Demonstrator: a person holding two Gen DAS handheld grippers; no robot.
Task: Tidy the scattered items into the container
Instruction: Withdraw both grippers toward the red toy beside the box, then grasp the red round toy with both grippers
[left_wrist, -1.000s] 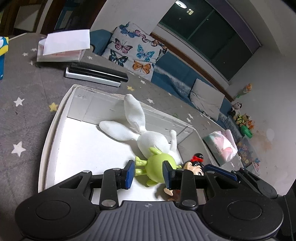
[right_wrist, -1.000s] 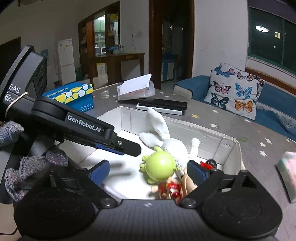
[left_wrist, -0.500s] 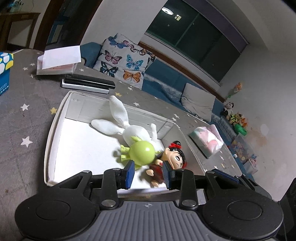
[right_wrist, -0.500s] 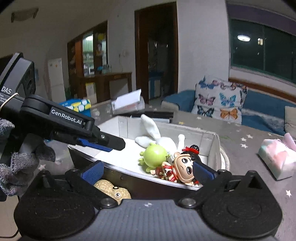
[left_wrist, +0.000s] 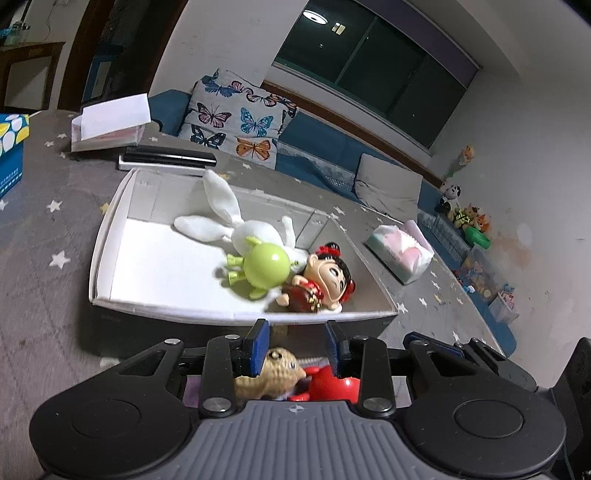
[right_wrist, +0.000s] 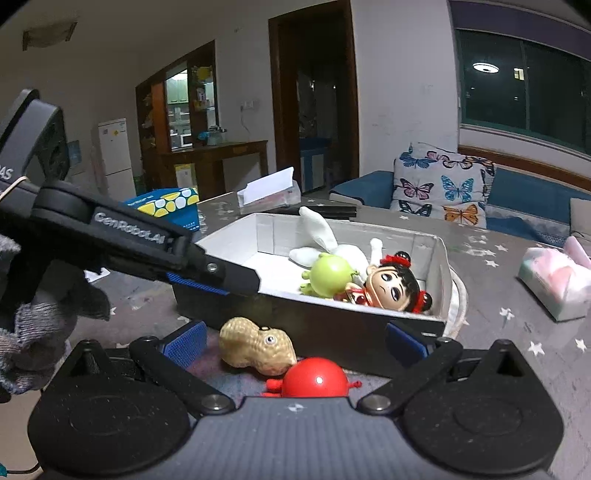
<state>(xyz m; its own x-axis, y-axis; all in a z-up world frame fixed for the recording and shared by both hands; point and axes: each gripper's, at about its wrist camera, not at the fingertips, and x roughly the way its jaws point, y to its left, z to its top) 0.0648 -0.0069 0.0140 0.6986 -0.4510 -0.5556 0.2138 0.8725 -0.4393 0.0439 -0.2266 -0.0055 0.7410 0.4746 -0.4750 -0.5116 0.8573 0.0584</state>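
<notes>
A white box (left_wrist: 110, 229) (right_wrist: 439, 258) on the table holds a white plush rabbit (left_wrist: 236, 225) (right_wrist: 325, 243), a green round toy (left_wrist: 264, 266) (right_wrist: 328, 275) and a doll with black hair (left_wrist: 325, 277) (right_wrist: 388, 288). On the table in front of the box lie a tan peanut plush (left_wrist: 269, 373) (right_wrist: 258, 347) and a red round toy (left_wrist: 332, 387) (right_wrist: 314, 380). My left gripper (left_wrist: 295, 343) is open and empty above these two. My right gripper (right_wrist: 295, 339) is open wide and empty, with both toys between its fingers.
A tissue pack (left_wrist: 400, 254) (right_wrist: 554, 277) lies right of the box. Behind the box are a flat black and white case (left_wrist: 166, 160), a paper box (left_wrist: 110, 125) and a blue carton (right_wrist: 166, 206). A sofa with a butterfly cushion (left_wrist: 240, 122) stands beyond the table.
Both grippers have pulled back out of the box toward its near side. The green toy lies released in the box. The peanut plush and red toy have come into view.
</notes>
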